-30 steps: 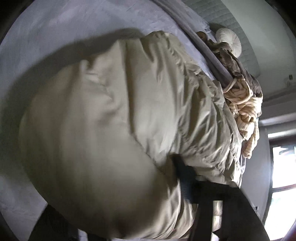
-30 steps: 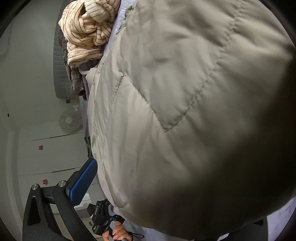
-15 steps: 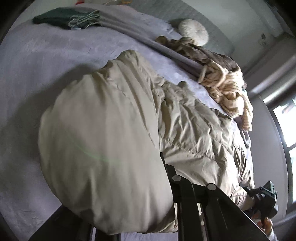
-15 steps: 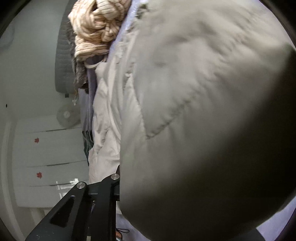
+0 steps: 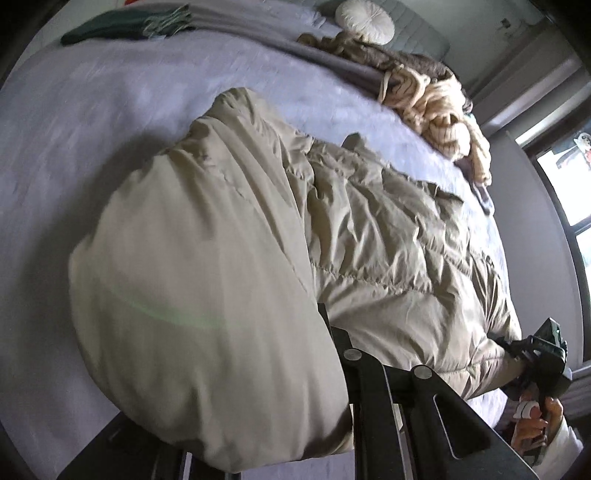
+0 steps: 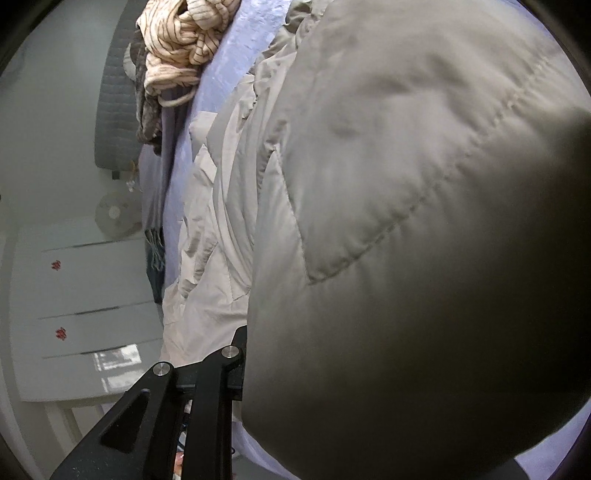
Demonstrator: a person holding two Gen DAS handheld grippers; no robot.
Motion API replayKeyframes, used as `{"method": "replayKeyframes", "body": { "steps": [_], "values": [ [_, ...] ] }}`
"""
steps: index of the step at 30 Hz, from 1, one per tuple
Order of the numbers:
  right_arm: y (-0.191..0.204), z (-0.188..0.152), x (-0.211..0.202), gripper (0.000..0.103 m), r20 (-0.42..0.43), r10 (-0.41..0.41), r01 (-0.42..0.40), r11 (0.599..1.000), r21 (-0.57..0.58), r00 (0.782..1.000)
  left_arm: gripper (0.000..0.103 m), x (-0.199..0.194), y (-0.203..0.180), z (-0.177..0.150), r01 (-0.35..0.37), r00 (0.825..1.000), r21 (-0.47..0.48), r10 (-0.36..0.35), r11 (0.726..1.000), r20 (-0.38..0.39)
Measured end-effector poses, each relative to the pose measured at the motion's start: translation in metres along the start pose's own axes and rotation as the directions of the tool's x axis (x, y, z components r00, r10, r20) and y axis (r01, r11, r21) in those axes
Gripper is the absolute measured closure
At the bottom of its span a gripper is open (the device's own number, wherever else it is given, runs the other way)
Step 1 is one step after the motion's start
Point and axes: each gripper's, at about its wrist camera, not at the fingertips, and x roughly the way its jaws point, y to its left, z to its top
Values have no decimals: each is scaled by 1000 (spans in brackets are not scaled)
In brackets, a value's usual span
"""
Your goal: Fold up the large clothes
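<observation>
Jacket (image 5: pixel 369 236): a beige quilted puffer, spread across the lavender bed (image 5: pixel 74 155) and reaching from its near edge toward the far right, with a puffy fold bulging up close to both cameras.

In the left wrist view the left tongs (image 5: pixel 325 314) are almost buried in that fold. Their black arms rise from the bottom of the frame and close narrowly on the jacket cloth, which swells around and over them. The tips themselves are hidden by the fabric.

In the right wrist view the right tongs (image 6: pixel 242 332) also pinch a bunch of the jacket (image 6: pixel 406 221). Both black arms stand close together at the lower left, and the padding billows over them and fills most of the frame. In the left wrist view the right tongs (image 5: pixel 517 350) show at the jacket's near right corner, with a hand (image 5: pixel 535 424) on the handle below.

Far on the bed, a heap of cream striped knitwear (image 5: pixel 436 110) lies on darker brown cloth, well apart from the jacket. A round white cushion (image 5: pixel 365 16) sits at the headboard. A dark green fringed scarf (image 5: pixel 125 27) lies at the far left edge of the bed.
</observation>
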Motion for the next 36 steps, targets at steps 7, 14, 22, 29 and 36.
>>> {"method": "replayKeyframes", "body": {
  "steps": [7,14,22,29,36],
  "values": [
    [-26,-33,-23,78,-47,-25,26,999,24,999,83,-12,12,-60,-62,996,-62,58,996,-66],
    [-26,-33,-43,60,-46,-110,111,994,14,993,69,-42,31,-76,-136,990,-119,130,983,-62],
    [-40,-25,-69,55,18,-247,246,968,58,969,69,-64,53,-91,-166,985,-163,155,973,-77],
    [-48,-19,-67,55,0,-300,299,952,65,954,69,-58,74,-103,-269,962,-246,248,931,-112],
    [-41,-17,-78,52,-36,-327,328,945,12,944,69,-67,71,-103,-345,938,-247,324,906,-122]
  ]
}}
